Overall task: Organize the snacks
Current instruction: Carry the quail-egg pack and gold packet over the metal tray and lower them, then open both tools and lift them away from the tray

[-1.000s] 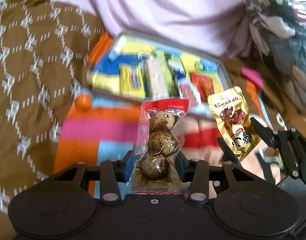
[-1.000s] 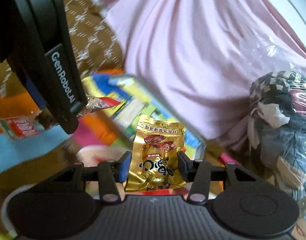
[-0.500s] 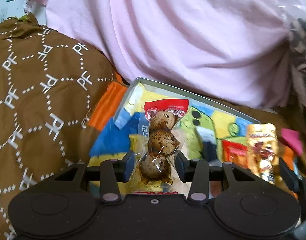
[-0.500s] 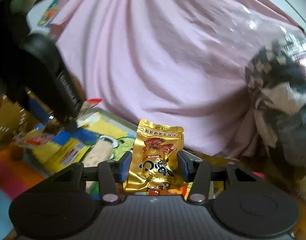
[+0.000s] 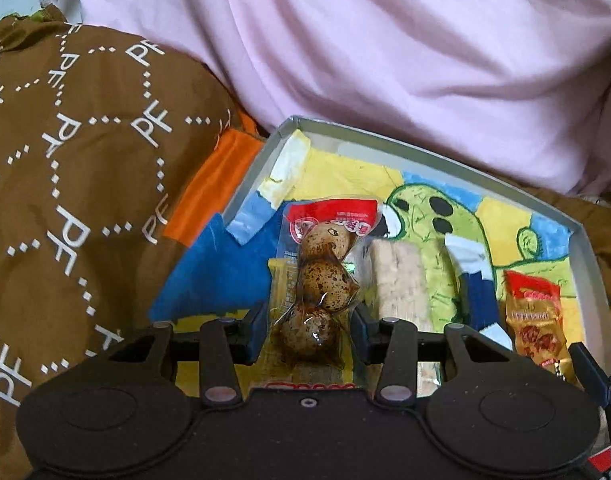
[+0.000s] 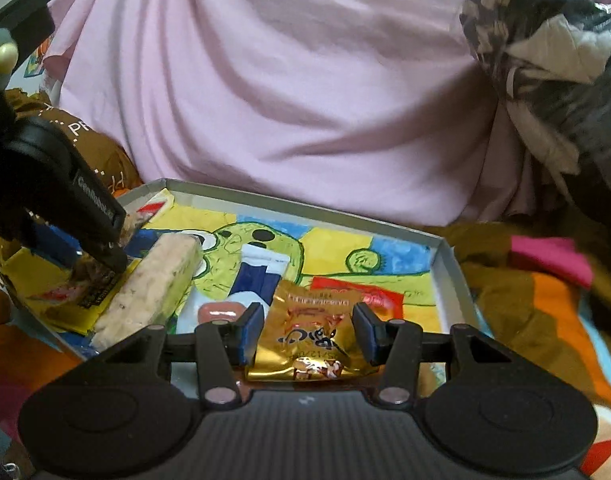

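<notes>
- The left wrist view alone showed the brown quilt with white "PF" lettering [image 5: 77,184] filling its left side; the right wrist view alone showed a dark patterned bundle wrapped in clear plastic [image 6: 545,60] at upper right and a small pink item [image 6: 549,256] on the striped cloth outside the tray.
- Both views showed the shallow grey tray with a cartoon-painted floor [image 5: 437,154] lying against a pink sheet [image 5: 385,48].
- Counted: three speckled quail eggs in one clear vacuum pack with a red top [image 5: 323,276]; one gold foil snack packet [image 6: 311,340]; one pale oat bar [image 6: 153,288], one yellow wrapper [image 6: 29,268] and one red packet [image 6: 345,290] lying in the tray.
- The left gripper [image 5: 307,330] tilted down over the tray's near left part, its blue pads clenched on the egg pack's lowest egg, the pack standing upright.
- The right gripper [image 6: 307,332] pointed nearly level over the tray's near right part, its pads grasping the gold packet by its sides.
</notes>
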Demonstrator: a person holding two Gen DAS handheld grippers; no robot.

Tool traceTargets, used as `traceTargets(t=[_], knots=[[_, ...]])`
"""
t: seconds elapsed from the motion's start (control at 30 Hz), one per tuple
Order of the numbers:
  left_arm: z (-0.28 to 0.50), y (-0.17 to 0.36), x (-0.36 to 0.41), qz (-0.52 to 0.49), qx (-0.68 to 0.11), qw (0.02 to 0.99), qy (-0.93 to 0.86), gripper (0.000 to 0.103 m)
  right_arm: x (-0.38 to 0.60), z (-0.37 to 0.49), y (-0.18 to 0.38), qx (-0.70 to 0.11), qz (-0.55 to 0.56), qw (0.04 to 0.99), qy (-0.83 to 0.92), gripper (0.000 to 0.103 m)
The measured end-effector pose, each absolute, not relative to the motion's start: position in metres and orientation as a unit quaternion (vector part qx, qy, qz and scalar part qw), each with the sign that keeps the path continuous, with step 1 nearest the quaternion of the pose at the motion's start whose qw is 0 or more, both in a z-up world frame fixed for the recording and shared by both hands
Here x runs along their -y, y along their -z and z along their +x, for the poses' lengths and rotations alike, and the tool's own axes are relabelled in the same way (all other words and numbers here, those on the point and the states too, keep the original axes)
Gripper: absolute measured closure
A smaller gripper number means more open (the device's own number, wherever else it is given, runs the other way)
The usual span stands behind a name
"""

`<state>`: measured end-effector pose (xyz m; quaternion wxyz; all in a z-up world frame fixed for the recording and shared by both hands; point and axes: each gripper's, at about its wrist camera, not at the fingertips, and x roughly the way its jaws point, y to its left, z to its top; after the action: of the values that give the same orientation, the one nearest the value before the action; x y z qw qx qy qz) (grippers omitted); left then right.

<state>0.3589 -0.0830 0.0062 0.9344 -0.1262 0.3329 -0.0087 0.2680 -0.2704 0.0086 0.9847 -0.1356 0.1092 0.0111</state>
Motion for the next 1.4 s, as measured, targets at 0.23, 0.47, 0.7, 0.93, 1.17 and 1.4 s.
traceTargets(t=[0.23, 0.47, 0.7, 0.93, 1.17, 1.4], knots=[[0.355, -0.002, 0.098, -0.095, -0.318, 0.943, -0.004, 0.05, 0.27, 0.27, -0.004, -0.116, -0.125, 0.985, -0.023, 0.047], [0.352, 0.0, 0.107, -0.074, -0.318, 0.945, -0.028, 0.031, 0.271, 0.272, -0.005, -0.115, -0.119, 0.986, -0.018, 0.039], [0.347, -0.001, 0.099, -0.083, -0.305, 0.947, -0.055, 0.01, 0.274, 0.271, -0.007, -0.107, -0.111, 0.988, -0.01, 0.027], [0.34, -0.007, 0.098, -0.088, -0.288, 0.951, -0.066, 0.004, 0.269, 0.266, -0.01, -0.094, -0.12, 0.988, -0.007, 0.016], [0.327, -0.017, 0.097, -0.085, -0.267, 0.958, -0.066, 0.001, 0.27, 0.258, -0.021, -0.085, -0.113, 0.99, 0.0, 0.008], [0.303, -0.027, 0.088, -0.092, -0.264, 0.958, -0.071, 0.001, 0.269, 0.244, -0.036, -0.081, -0.095, 0.992, 0.005, 0.002]])
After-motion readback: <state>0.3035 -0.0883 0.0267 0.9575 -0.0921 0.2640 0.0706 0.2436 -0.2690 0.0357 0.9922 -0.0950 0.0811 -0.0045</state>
